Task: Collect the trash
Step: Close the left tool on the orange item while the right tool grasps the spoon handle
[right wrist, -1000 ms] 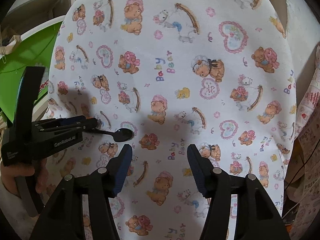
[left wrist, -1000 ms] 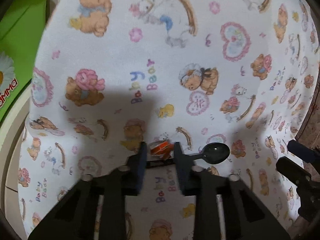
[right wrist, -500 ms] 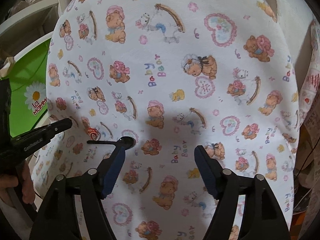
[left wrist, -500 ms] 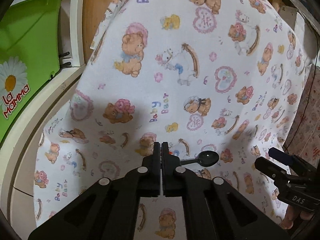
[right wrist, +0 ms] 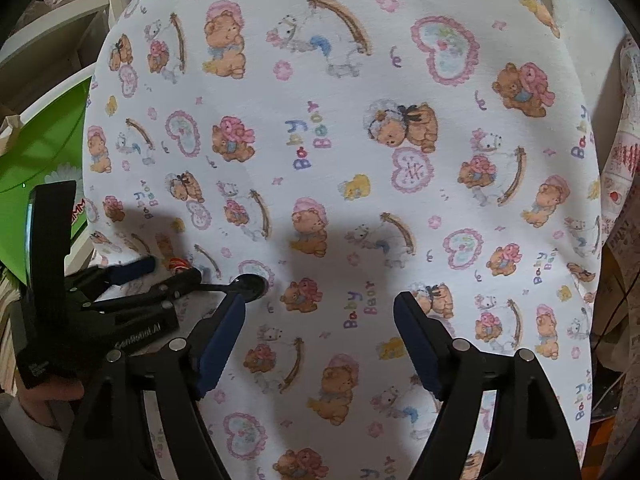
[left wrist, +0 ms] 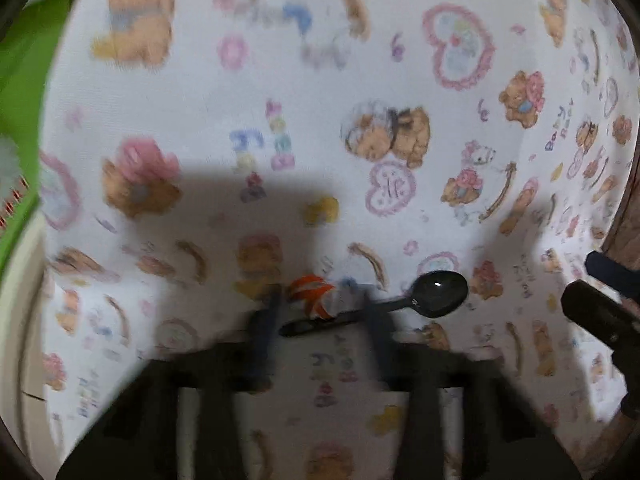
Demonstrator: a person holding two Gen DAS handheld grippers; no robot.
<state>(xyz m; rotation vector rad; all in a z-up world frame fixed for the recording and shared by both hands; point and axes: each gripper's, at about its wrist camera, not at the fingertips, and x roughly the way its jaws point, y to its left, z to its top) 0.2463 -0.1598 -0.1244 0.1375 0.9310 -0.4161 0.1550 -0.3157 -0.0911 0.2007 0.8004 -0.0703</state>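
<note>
A small orange-and-white wrapper (left wrist: 312, 296) lies on the teddy-bear cloth (left wrist: 320, 100), touching the handle of a black plastic spoon (left wrist: 436, 294). My left gripper (left wrist: 318, 312) is open, its blurred fingers on either side of the wrapper and spoon handle. In the right wrist view the left gripper (right wrist: 168, 270) shows at the left with the wrapper (right wrist: 178, 264) between its fingers and the spoon bowl (right wrist: 250, 286) beside it. My right gripper (right wrist: 318, 344) is open and empty over the cloth, its left finger close to the spoon bowl.
A green plastic bin (right wrist: 36, 152) with a daisy logo stands at the left of the cloth, also in the left wrist view (left wrist: 20, 100). White shelving (right wrist: 60, 20) is behind it. Patterned fabric (right wrist: 624, 168) hangs at the right.
My left gripper was open around the wrapper, shut and pulled back half a second ago, and is now open around the wrapper again, close to the cloth. The right gripper drifted slightly.
</note>
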